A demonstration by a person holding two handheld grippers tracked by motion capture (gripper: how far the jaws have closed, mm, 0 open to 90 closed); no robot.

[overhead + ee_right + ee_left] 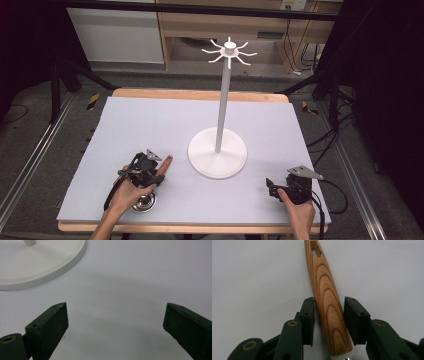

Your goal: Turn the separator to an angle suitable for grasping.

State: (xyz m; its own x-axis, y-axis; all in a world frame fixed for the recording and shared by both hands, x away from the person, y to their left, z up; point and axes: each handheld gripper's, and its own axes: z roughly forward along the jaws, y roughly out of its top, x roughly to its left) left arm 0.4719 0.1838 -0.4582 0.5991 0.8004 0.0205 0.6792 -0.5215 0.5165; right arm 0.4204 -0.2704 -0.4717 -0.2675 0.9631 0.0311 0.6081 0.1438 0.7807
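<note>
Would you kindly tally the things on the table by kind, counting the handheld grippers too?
Grippers: 2, left gripper and right gripper
White hook stand: 1
Wooden-handled utensil with metal bowl: 1
Total: 4

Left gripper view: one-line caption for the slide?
Left gripper straddling a wooden utensil handle lying on the white mat, jaws close beside it.
</note>
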